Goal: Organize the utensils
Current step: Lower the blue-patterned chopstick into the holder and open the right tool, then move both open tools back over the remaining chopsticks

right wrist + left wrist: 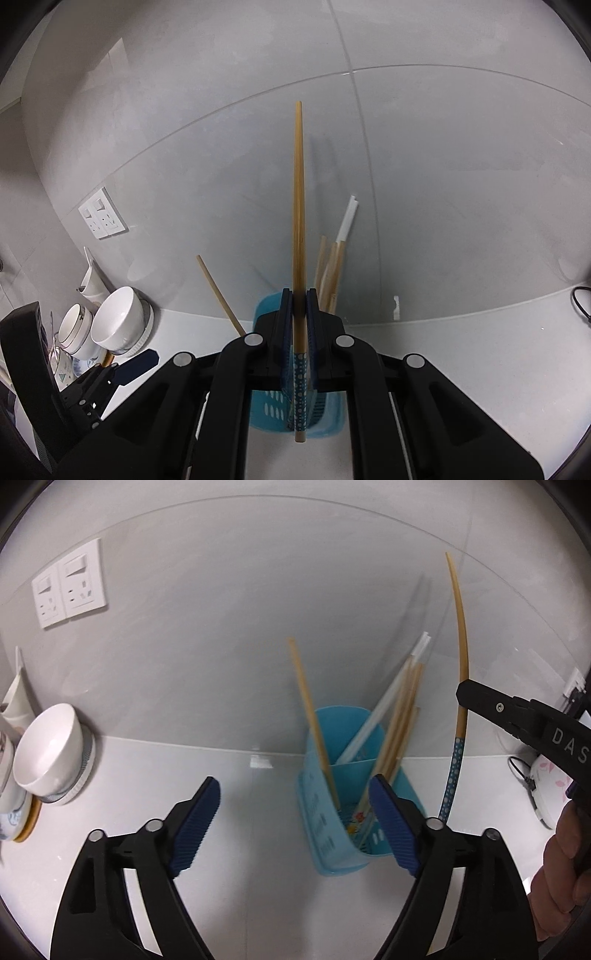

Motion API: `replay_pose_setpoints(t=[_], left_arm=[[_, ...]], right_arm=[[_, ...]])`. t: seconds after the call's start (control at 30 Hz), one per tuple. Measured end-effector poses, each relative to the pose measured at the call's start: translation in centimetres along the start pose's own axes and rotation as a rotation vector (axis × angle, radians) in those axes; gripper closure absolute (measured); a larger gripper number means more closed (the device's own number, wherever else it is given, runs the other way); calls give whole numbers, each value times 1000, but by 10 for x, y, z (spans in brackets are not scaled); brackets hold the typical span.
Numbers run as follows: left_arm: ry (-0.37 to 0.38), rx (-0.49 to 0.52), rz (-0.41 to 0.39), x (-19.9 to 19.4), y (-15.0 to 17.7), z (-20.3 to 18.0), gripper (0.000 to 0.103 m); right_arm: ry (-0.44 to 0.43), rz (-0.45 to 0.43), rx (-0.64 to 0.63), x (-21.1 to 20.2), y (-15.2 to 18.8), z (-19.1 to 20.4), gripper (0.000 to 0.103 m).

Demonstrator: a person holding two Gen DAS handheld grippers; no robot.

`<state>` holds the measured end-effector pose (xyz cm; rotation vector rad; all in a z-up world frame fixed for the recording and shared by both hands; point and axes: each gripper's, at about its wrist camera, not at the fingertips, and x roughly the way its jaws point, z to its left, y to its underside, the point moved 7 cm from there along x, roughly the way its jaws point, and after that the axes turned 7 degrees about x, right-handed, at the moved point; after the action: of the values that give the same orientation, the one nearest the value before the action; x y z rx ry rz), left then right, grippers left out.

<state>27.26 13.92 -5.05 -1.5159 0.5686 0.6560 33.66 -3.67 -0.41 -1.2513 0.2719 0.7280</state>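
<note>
A: Grippers first. What is the left gripper [291, 827] doing?

B: Its blue pads [195, 827] stand wide apart with nothing between them. It points down at an angle toward the blue utensil holder [332, 845] on the white counter [240, 797], a little back from it.

A: And the right gripper [300, 325]?

B: Clenched on a single chopstick [299, 206], wooden with a blue dotted end. The stick stands nearly upright, its plain end high against the tiled wall [443, 166], its dotted end low over the holder. A hand [561, 864] grips the handle at the right edge of the left view.

A: Where are the other utensils?

B: Several chopsticks [400, 720] lean in the holder's right compartment, and one chopstick [314, 731] leans alone at its left. Stacked white bowls [51, 749] sit well apart, at the counter's left.
</note>
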Motion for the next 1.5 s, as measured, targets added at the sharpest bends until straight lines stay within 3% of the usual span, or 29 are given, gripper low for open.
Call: replay_pose_setpoints(t=[0.4,0.87,1.13,1.17,1.3,1.5], left_arm=[[-10,-20,11,16,0,20,9],[-7,-40,31,35,14,41,6],[-10,-44,34,41,17,50,6],[-9,-43,32,37,18,46,6],[-8,-37,32,33,17,42,6],[-9,-27,27,26,14,34,6]], right_arm=[[-21,-72,-18,23,15,6,96],[20,-9,-25,46,44,-5,96],[26,15,-27,43,44,-5,93],[34,15,-32,42,43,-5,90],[65,17,-33,33,38,-10,53],[115,11,-35,16,28,-24,21]])
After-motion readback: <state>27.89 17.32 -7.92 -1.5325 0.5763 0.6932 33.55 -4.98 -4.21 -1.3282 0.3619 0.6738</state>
